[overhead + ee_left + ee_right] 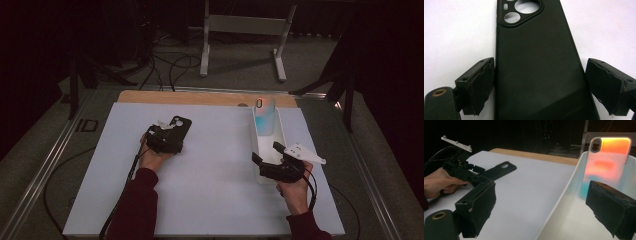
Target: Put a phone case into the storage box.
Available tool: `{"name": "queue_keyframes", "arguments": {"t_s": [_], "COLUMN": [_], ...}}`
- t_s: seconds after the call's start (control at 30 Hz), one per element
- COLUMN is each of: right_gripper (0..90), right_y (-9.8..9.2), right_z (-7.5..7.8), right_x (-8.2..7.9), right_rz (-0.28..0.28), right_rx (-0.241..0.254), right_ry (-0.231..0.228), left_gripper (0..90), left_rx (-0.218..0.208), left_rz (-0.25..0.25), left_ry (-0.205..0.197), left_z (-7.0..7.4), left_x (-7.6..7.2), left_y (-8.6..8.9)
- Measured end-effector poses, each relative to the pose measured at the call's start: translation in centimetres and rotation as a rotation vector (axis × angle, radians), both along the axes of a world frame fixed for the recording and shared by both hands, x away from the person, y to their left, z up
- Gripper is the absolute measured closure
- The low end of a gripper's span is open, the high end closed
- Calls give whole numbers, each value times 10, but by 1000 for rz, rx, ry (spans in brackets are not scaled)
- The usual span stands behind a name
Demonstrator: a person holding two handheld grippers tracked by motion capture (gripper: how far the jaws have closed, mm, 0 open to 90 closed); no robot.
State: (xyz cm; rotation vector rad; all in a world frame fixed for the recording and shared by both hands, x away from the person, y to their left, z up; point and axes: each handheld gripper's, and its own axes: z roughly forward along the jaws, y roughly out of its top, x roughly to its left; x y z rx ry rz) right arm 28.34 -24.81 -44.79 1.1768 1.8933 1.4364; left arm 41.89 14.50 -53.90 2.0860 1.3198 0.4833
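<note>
On the white worktop a black phone case lies flat between the left gripper's spread jaws, one pad at its edge, the other just clear. The right gripper, jaws wide apart and empty, sits at a white tray where an orange-and-blue phone case leans against the far wall

Blk phone case betw open tongs
</note>
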Motion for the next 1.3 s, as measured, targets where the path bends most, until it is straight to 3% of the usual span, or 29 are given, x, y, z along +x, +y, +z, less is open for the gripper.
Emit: {"name": "queue_keyframes", "arguments": {"t_s": [0.2,0.53,0.87,1.23,1.3], "right_gripper": [87,88,88,88,88], "right_y": [0,0,-1,-2,-2], "right_z": [0,1,1,2,2], "right_x": [0,-1,-1,-2,-2], "right_rz": [0,-2,-4,-7,-6], "right_rx": [2,1,-1,4,6], "right_ry": [0,1,1,2,2], "left_gripper": [119,129,129,129,129], "left_rx": [17,67,111,161,170], "left_rz": [-11,-112,-192,-303,-342], "left_ry": [30,116,173,233,239], "left_z": [3,11,16,21,22], "left_x": [1,-9,-30,-52,-58], "left_y": [0,3,2,4,5]}}
